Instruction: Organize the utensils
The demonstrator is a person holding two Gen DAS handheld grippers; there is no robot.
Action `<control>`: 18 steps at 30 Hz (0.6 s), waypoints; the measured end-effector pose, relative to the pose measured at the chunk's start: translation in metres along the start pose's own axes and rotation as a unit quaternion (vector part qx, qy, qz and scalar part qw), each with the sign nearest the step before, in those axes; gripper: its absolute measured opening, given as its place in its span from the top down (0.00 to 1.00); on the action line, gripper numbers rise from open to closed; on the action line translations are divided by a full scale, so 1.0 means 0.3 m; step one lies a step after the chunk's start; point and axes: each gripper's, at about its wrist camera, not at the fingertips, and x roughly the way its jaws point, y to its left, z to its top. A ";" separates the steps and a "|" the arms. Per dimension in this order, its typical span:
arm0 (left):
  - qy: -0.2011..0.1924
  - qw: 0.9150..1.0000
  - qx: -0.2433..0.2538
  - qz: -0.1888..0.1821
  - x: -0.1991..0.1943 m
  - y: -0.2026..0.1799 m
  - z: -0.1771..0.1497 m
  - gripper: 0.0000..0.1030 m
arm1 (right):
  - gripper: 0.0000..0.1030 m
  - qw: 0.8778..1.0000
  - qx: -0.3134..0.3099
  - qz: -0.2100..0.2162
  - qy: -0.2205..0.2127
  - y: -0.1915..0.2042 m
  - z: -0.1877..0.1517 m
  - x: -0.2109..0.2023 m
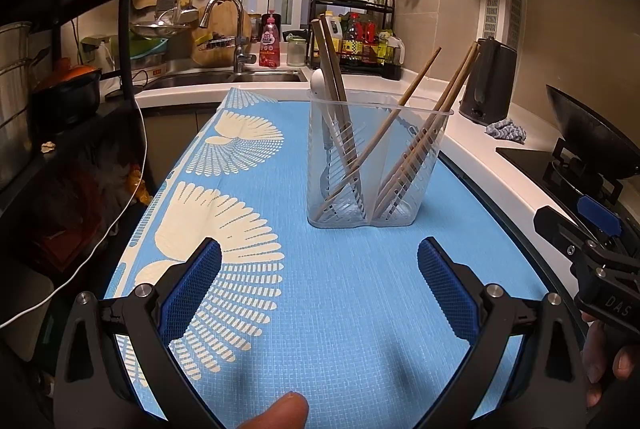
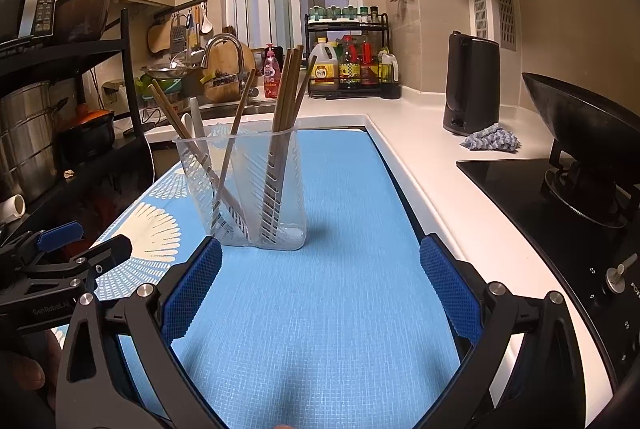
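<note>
A clear plastic utensil holder (image 1: pixel 372 169) with two compartments stands on the blue mat (image 1: pixel 320 309). It holds several wooden chopsticks (image 1: pixel 424 145) and a white spoon (image 1: pixel 322 101). In the right wrist view the holder (image 2: pixel 248 189) stands just beyond the fingers, with chopsticks (image 2: pixel 286 97) and the spoon (image 2: pixel 192 125) in it. My left gripper (image 1: pixel 319 257) is open and empty, short of the holder. My right gripper (image 2: pixel 320 257) is open and empty, also short of the holder. Each gripper shows at the edge of the other's view.
A black kettle (image 2: pixel 472 85) and a blue cloth (image 2: pixel 492 141) sit on the white counter at the right. A wok (image 2: pixel 580 125) rests on the stove (image 2: pixel 560 221). The sink and tap (image 1: pixel 236 29) are behind, and a black shelf rack (image 1: pixel 60 69) stands at the left.
</note>
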 end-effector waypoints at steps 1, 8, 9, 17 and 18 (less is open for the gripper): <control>0.000 1.000 -0.001 0.000 0.000 0.000 0.000 0.07 | 0.05 1.000 0.001 0.000 0.000 -0.001 0.000 0.002; -0.001 1.000 -0.002 -0.002 0.001 0.000 0.000 0.07 | 0.05 1.000 0.000 0.000 0.000 -0.004 0.002 -0.002; -0.002 1.000 -0.002 -0.002 0.000 0.000 0.000 0.07 | 0.05 1.000 0.000 0.000 0.000 -0.001 0.000 0.000; -0.003 1.000 -0.001 -0.002 -0.002 -0.004 0.000 0.07 | 0.05 1.000 0.000 0.000 0.000 -0.001 0.000 -0.001; -0.003 1.000 -0.001 -0.003 -0.002 -0.005 0.000 0.07 | 0.05 1.000 0.000 0.000 0.000 -0.001 0.002 0.000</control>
